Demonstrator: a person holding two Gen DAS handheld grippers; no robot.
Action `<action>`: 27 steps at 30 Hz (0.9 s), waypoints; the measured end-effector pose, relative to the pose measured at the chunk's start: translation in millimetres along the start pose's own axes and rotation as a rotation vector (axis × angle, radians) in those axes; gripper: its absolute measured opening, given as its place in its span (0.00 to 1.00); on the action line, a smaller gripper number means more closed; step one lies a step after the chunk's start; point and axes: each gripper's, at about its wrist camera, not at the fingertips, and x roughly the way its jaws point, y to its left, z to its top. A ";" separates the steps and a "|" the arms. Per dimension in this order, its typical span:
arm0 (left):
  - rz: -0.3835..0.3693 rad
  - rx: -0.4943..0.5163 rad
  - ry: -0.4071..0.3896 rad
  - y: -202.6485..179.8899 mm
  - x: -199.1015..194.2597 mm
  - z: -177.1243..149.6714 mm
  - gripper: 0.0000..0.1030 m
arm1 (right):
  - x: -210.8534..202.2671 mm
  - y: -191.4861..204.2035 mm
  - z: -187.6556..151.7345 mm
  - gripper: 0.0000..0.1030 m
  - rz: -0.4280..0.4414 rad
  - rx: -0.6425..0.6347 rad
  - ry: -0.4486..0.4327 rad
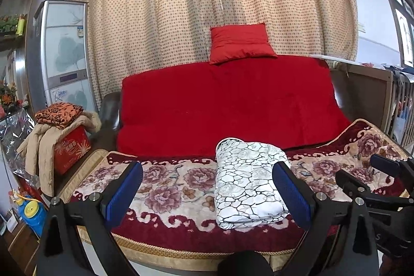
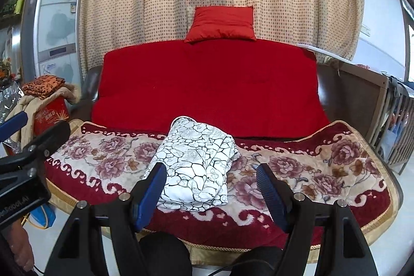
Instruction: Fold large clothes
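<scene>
A white garment with a black crackle and rose print [image 1: 245, 180] lies folded into a compact rectangle on the floral sofa seat cover [image 1: 168, 188]; it also shows in the right wrist view [image 2: 196, 167]. My left gripper [image 1: 207, 188] is open and empty, held back from the seat's front edge, with the folded garment in front of its right finger. My right gripper [image 2: 212, 188] is open and empty, also short of the front edge, facing the garment's near end. The right gripper shows at the right of the left wrist view [image 1: 362, 172].
A red blanket [image 1: 227, 105] covers the sofa back, with a red cushion [image 1: 240, 43] on top. A red box [image 1: 71, 149] with a beige coat and an orange patterned cloth stands left of the sofa. A wooden crib [image 2: 388, 120] stands at the right. Curtains hang behind.
</scene>
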 end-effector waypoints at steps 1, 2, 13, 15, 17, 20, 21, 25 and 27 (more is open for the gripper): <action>0.001 -0.003 0.002 0.7 0.2 -0.1 0.97 | 0.3 -0.7 0.1 0.73 0.002 0.002 0.000; 0.002 -0.005 0.004 1.4 0.2 -0.3 0.97 | 0.2 -0.4 -0.1 0.73 0.003 0.002 0.001; 0.007 0.005 0.014 -0.2 1.3 0.2 0.97 | -3.0 -2.1 1.5 0.73 -0.006 0.007 -0.004; 0.011 0.005 0.014 -0.4 1.2 0.4 0.97 | -3.9 -2.8 1.9 0.73 -0.005 0.009 -0.007; 0.011 0.005 0.013 -0.4 0.8 0.6 0.97 | -4.8 -3.5 2.3 0.73 -0.007 0.009 -0.009; 0.017 0.008 0.013 -0.4 1.0 0.9 0.97 | -5.0 -4.9 2.9 0.73 -0.003 0.012 -0.011; 0.017 0.009 0.014 -0.2 1.0 1.2 0.97 | -4.8 -5.0 2.9 0.73 -0.004 0.012 -0.011; 0.020 0.013 0.016 -0.2 1.5 2.2 0.97 | -3.2 -5.7 2.6 0.73 0.002 0.017 -0.003; 0.025 0.015 0.016 -1.0 1.9 2.3 0.97 | -2.6 -5.8 2.5 0.73 0.003 0.015 0.000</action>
